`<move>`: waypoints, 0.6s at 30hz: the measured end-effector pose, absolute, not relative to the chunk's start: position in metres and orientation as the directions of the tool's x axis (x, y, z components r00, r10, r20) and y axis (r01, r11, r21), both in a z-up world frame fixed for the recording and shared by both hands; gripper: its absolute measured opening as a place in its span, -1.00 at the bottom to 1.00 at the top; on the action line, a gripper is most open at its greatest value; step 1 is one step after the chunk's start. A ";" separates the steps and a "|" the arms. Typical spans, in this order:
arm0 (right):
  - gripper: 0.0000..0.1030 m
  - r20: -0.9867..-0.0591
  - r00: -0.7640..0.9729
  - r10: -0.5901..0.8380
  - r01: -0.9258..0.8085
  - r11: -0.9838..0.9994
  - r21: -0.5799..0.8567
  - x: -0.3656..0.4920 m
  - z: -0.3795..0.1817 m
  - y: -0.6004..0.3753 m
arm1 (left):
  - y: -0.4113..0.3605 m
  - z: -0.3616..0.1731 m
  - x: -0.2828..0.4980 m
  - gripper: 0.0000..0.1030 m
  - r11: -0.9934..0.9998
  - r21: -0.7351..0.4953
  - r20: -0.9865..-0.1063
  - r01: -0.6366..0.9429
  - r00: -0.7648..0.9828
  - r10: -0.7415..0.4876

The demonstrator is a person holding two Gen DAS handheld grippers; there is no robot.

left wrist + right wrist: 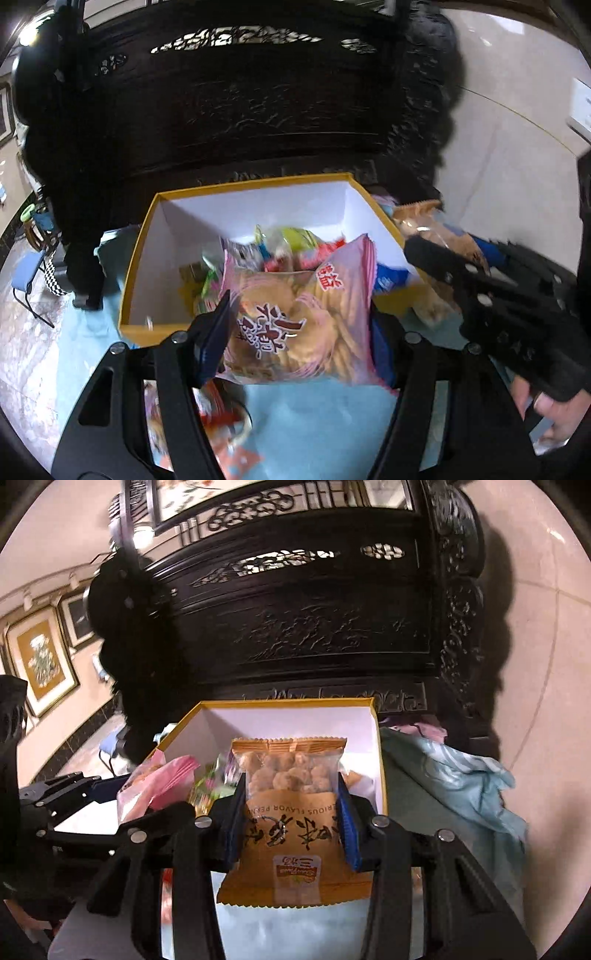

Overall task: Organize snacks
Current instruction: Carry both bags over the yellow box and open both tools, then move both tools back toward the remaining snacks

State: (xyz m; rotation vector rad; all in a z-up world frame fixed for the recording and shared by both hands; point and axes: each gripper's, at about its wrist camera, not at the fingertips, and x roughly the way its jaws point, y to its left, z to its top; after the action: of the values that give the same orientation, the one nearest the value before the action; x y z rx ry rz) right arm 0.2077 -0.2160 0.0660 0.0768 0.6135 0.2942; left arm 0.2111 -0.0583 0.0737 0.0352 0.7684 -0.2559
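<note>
A yellow-rimmed box [147,236] with white inner walls stands on the light blue cloth and holds several snack packets. My left gripper [299,325] is shut on a pink rice-cracker bag [295,317] and holds it over the box's near edge. My right gripper [291,812] is shut on an orange peanut bag [291,812] at the box's near right side [380,760]. The right gripper also shows in the left wrist view [498,295], with the peanut bag [436,236] at its tip. The pink bag shows at the left in the right wrist view [159,786].
A dark carved wooden cabinet [240,110] rises right behind the box. Crumpled teal cloth [461,782] lies right of the box. More snack packets [221,417] lie on the cloth below my left gripper. A blue chair [26,280] stands on the floor at left.
</note>
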 end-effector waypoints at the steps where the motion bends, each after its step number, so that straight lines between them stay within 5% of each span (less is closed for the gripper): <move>1: -0.15 -0.563 0.775 0.287 -0.239 0.958 0.159 0.218 0.064 -0.215 | -0.058 0.072 0.223 0.28 0.972 -0.059 -0.695 0.227 0.689 -0.204; 7: -0.13 -0.597 0.745 0.298 -0.211 0.954 0.213 0.256 0.045 -0.215 | -0.056 0.055 0.275 0.39 0.980 -0.055 -0.713 0.193 0.680 -0.173; 10: 0.02 -0.620 0.730 0.287 -0.189 0.957 0.221 0.265 0.037 -0.218 | -0.054 0.048 0.282 0.96 0.995 0.022 -0.704 0.100 0.708 -0.056; 13: 0.31 -0.571 0.762 0.304 -0.190 0.949 0.252 0.254 0.040 -0.229 | -0.049 0.050 0.276 0.96 0.996 0.039 -0.674 0.086 0.737 -0.037; 18: 0.32 -0.559 0.762 0.326 -0.185 0.938 0.294 0.227 0.043 -0.245 | -0.038 0.058 0.254 0.96 0.990 -0.009 -0.683 0.140 0.722 -0.108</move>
State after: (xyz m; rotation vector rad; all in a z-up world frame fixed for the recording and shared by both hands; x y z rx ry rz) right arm 0.2268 -0.2450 0.0428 0.2275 0.6473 0.2804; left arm 0.2537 -0.0377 0.0582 0.0447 0.7517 -0.1368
